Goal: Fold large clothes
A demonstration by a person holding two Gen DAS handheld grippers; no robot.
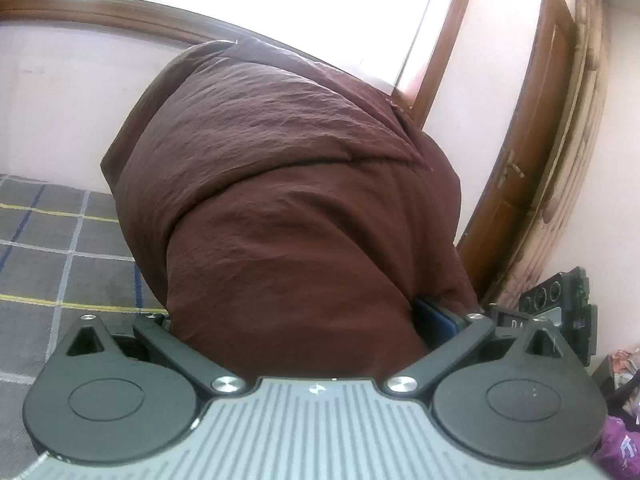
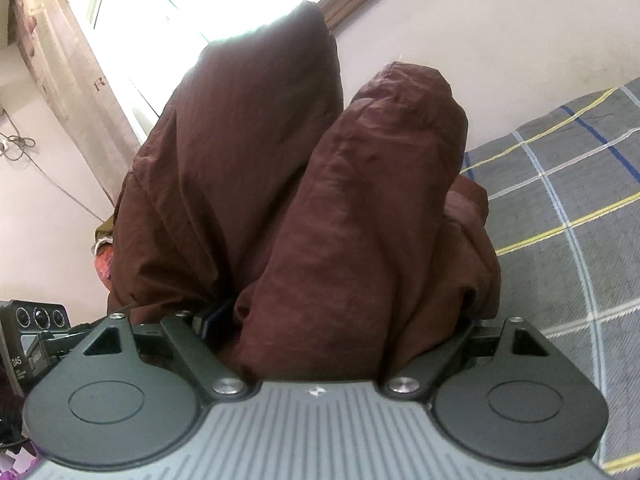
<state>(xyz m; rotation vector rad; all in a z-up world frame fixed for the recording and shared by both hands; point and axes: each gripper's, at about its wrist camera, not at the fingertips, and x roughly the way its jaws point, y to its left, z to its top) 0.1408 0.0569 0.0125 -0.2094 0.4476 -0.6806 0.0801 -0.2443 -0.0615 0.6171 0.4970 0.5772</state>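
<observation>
Between the two fingers of the left tool [image 1: 316, 320], in the left wrist view, a bulky fold of the brown garment [image 1: 288, 200] rises and fills the middle of the picture. The cloth runs down into the gap between the black linkage arms, and a blue finger pad [image 1: 436, 316] shows pressed against its right flank; the jaws stand wide, closed on this thick bundle. To the left of the garment lies the bed with its grey checked cover [image 1: 60, 248]. Behind the garment stand a pale wall, a bright window and a wooden door [image 1: 532, 152]. At the right edge a black device with round dials [image 1: 556, 296] is partly visible.

From the right wrist view, the same brown garment [image 2: 340, 208] stands up in two tall lobes directly ahead of the right tool [image 2: 320, 324]. Its lower part fills the space between the fingers, and a blue pad [image 2: 218, 314] touches its left side; the jaws are wide and grip the bunched cloth. The checked bed cover [image 2: 568, 208] extends to the right, and a curtain [image 2: 72, 80] hangs at upper left.
</observation>
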